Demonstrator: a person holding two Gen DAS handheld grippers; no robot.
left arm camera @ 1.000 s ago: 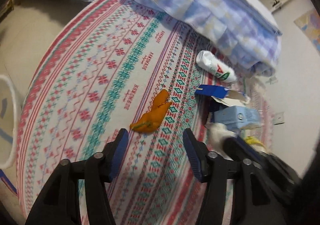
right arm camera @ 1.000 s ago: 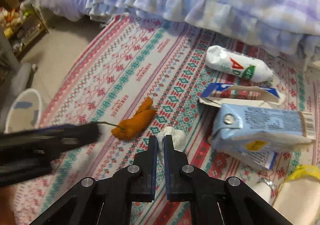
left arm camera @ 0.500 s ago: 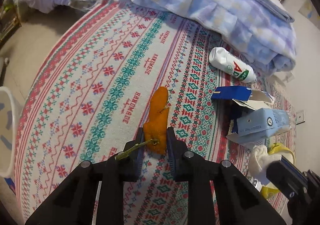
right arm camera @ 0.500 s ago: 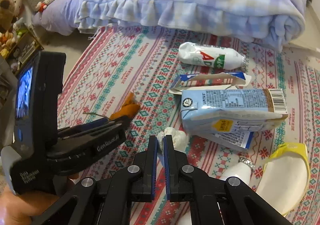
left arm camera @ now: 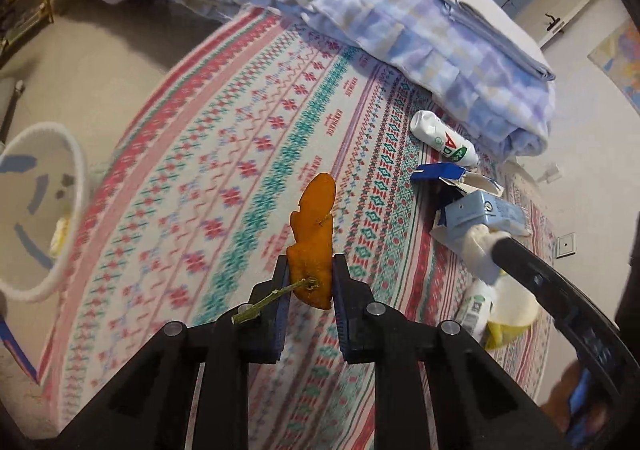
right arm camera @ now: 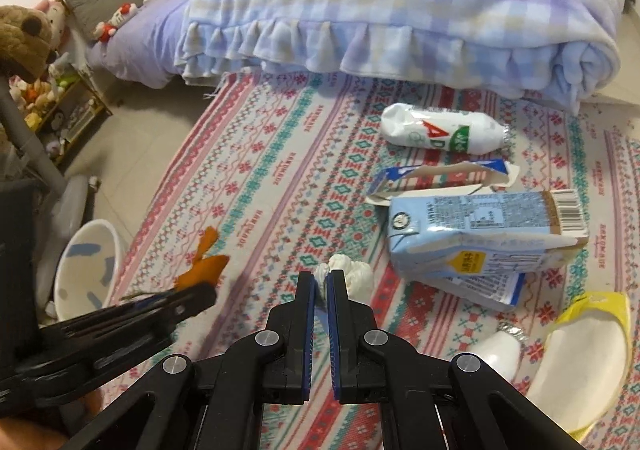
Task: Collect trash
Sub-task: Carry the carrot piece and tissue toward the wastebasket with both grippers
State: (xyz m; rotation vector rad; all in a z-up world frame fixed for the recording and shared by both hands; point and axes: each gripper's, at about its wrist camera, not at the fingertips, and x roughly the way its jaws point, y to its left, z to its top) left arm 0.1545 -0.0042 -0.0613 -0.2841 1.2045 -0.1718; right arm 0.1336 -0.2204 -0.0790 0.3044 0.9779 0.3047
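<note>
Both grippers loaded with rug litter.

The left gripper (left arm camera: 308, 282) clamps the orange peel (left arm camera: 314, 234) by its stem end, clear of the rug (left arm camera: 224, 153), likely bound for the bin (left arm camera: 60, 274) at nine o'clock, which holds a yellowish scrap. The right gripper (right arm camera: 320, 282) pinches a tissue (right arm camera: 352, 270). The cartons (right arm camera: 480, 234) and bottle (right arm camera: 440, 133) lie at two o'clock.

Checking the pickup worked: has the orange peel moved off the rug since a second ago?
Yes. The orange peel is now clamped in the left gripper and raised off the patterned rug, carried toward the white bin.
</note>
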